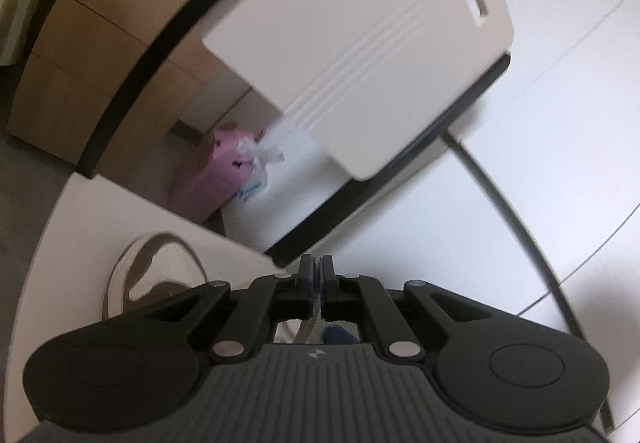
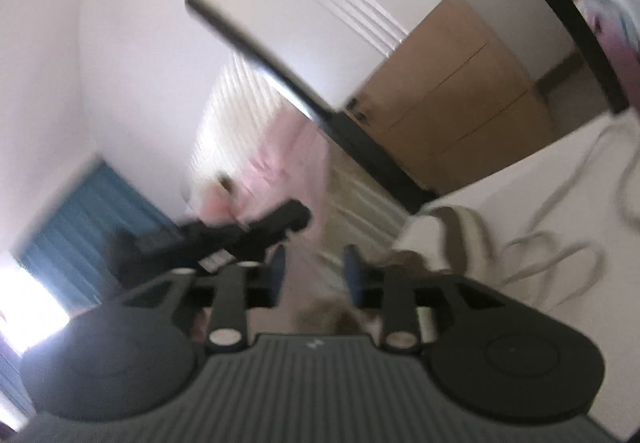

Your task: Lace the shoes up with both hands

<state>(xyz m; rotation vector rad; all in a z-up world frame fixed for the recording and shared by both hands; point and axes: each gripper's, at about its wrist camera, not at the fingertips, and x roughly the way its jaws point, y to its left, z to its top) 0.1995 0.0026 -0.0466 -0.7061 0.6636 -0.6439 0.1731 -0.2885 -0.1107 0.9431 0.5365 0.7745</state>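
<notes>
A white table [image 1: 80, 227] fills the lower left of the left wrist view, its surface smooth and pale. Behind it stands one light wooden cabinet [image 1: 92, 55] with two dark round knobs near its top and small clutter on its top. One white chair back [image 1: 360, 43] with a dark frame leans across the middle of the view, marked by a few thin raised lines. The floor beyond is pale tile. One pink bag [image 1: 212, 175] sits on the floor under the chair, with a crumpled clear plastic bag [image 1: 260, 155] just beside it.

One shoe [image 1: 156, 275], cream with brown panels, rests on the table near its edge, partly hidden behind the left gripper [image 1: 316, 275]. That gripper's two fingers are pressed tightly together, clenching a beige shoelace [image 1: 314, 313] that runs down from between them toward the camera.

The right wrist view is heavily blurred. The right gripper [image 2: 314, 275] has its two blue-padded fingers [image 2: 354, 275] standing well apart, with nothing between them. The same shoe [image 2: 452, 231] lies just beyond them on the white table [image 2: 540, 323], and a loose length of lace [image 2: 552, 251] loops across the tabletop to the right. A blue patch, a bright window area and pink blurred shapes show on the left, too smeared to tell what they are.
</notes>
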